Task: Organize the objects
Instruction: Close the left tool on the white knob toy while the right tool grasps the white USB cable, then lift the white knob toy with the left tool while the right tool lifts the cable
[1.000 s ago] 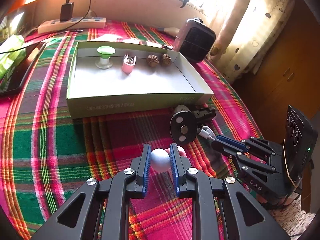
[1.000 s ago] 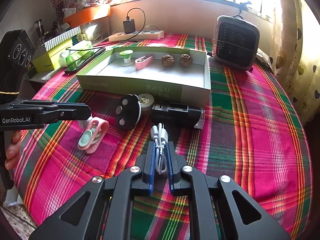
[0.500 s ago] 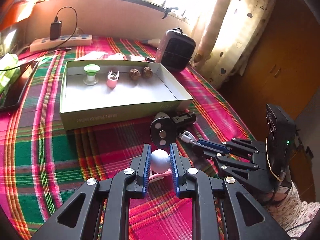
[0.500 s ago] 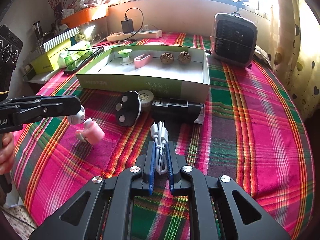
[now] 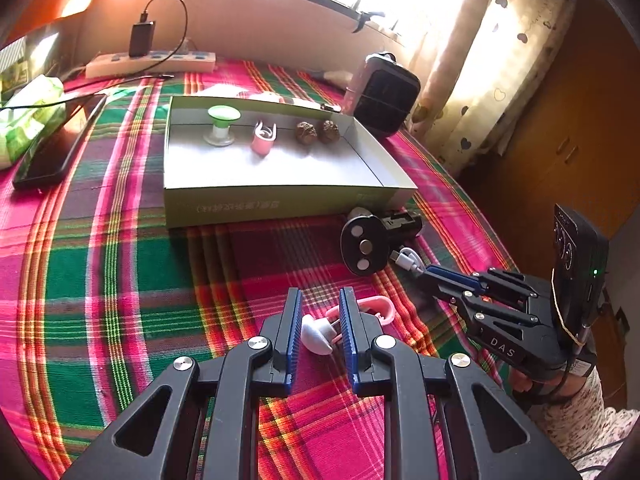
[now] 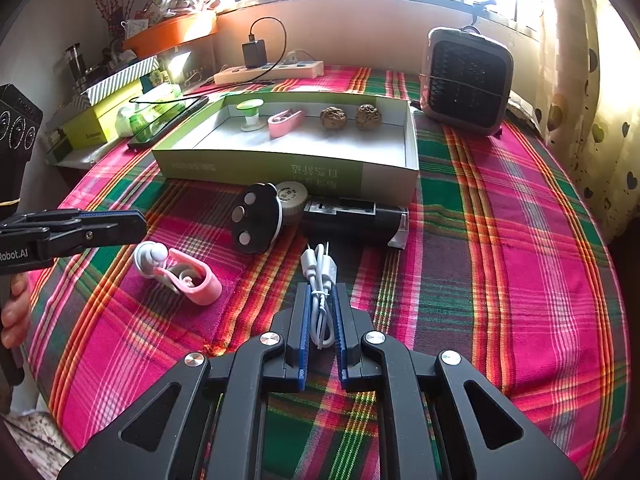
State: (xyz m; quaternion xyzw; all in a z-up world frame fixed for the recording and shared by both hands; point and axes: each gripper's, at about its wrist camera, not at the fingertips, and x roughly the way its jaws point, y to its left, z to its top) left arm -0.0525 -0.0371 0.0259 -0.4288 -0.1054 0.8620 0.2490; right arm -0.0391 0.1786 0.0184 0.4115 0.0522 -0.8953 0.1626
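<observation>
Pink clip with white round end lies on plaid tablecloth, between spread fingers of left gripper, apparently loose. Right gripper closed on coiled white cable. Green box beyond holds second pink clip, green spool, two walnuts. Black disc near box front.

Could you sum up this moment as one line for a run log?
left gripper: open over pink-and-white clip lying on tablecloth | right gripper: shut on white cable
</observation>
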